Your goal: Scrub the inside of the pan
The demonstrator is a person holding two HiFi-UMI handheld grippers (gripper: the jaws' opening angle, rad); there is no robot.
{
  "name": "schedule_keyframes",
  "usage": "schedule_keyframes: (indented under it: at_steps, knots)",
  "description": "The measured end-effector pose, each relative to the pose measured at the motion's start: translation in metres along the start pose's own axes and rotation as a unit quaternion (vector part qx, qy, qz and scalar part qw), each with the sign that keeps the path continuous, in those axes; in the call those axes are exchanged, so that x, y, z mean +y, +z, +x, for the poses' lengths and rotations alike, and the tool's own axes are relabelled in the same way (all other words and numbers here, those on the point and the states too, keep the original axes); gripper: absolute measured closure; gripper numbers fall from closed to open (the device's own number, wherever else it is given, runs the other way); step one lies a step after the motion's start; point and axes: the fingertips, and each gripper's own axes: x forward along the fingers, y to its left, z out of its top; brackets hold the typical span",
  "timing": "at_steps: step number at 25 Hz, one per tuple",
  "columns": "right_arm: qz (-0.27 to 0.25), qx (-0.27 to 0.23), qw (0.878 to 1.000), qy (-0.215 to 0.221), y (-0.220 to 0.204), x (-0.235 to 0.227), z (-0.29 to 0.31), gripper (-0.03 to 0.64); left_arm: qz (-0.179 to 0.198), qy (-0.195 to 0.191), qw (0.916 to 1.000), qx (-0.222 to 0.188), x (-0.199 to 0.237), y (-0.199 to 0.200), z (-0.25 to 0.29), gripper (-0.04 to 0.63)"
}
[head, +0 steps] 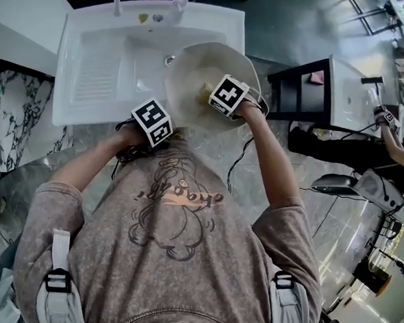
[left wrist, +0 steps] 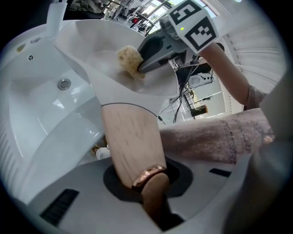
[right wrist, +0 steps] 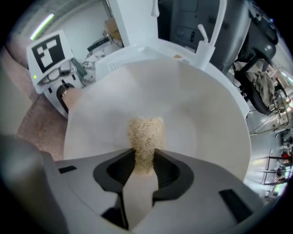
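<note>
From the head view we are looking down on the pan point(head: 202, 70), tilted over the 3 o'clock end of the white sink point(head: 98, 65), with the drain point(head: 169, 60) showing just off its rim at 9 o'clock. Both marker cubes are covering the jaws here, so this view is telling us nothing about either grip, and the pan's handle is lost beneath the left gripper point(head: 151, 122).

The left gripper view is filling that gap: we are seeing the jaws pressed tight against the pale wooden handle point(left wrist: 130, 141), whose copper-banded end is sinking out of sight between them. At 12 o'clock the right gripper point(left wrist: 139, 68) is pushing the scrubber point(left wrist: 129, 59) into the bowl and blocking part of the far rim.

In the right gripper view we are watching the jaws pinching the lower end of the straw-coloured mesh scrubber point(right wrist: 145, 137), a narrow gap remaining below it. Its upper end is resting on the pan's white inside, near the middle. The handle is not showing here; only the left gripper's cube is peeking in at 10 o'clock.
</note>
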Motion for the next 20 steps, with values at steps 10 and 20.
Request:
schedule_keyframes:
  at_steps: [10,20]
  knots:
    - [0.035,-0.154,0.987,-0.015,0.048,0.021,-0.043,0.476,-0.032,-0.001,0.9991,-0.029,-0.001,-0.002,-0.015,0.538]
    - [0.078,-0.242,0.966,-0.039,0.048,0.001,-0.076,0.476,-0.117,0.015,0.9882,-0.098,0.029,-0.018,-0.052,0.528]
